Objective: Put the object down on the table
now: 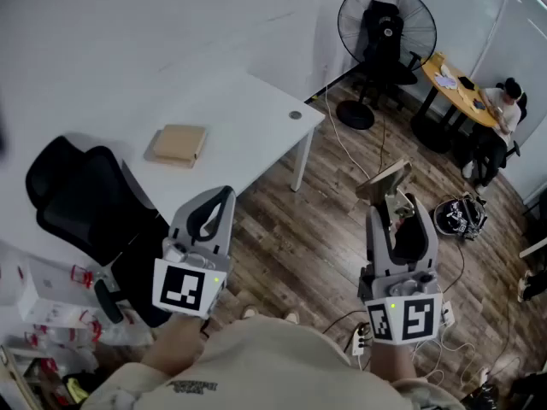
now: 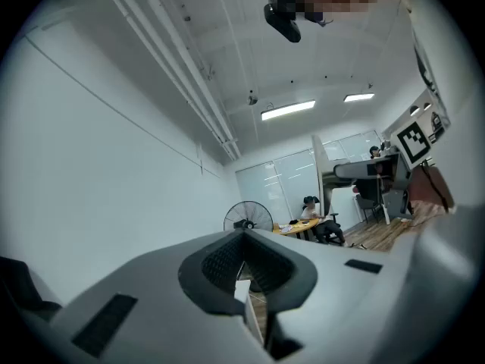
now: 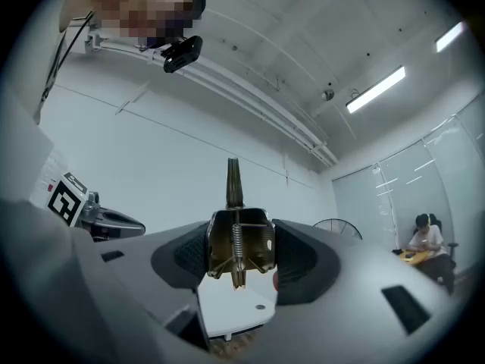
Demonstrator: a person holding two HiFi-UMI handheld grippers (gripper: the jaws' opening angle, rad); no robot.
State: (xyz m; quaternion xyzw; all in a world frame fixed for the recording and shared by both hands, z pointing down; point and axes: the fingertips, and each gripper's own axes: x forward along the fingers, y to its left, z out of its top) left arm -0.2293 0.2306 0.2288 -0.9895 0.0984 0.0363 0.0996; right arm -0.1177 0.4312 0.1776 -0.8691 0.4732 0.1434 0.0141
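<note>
My right gripper (image 1: 395, 205) is shut on a brown spring clip (image 1: 385, 181) with a flat tan plate, held over the wooden floor to the right of the white table (image 1: 248, 101). In the right gripper view the clip (image 3: 239, 241) sits between the dark pads (image 3: 297, 258), with its coil spring facing me and a thin blade pointing up. My left gripper (image 1: 220, 202) hovers off the table's near edge, shut with nothing in it. In the left gripper view its pads (image 2: 227, 264) meet at the tip.
A flat tan box (image 1: 177, 143) lies on the table, and a round grommet (image 1: 295, 115) sits near its right corner. A black office chair (image 1: 77, 203) stands at the left. A floor fan (image 1: 386, 24), cables and a seated person (image 1: 504, 109) are at the far right.
</note>
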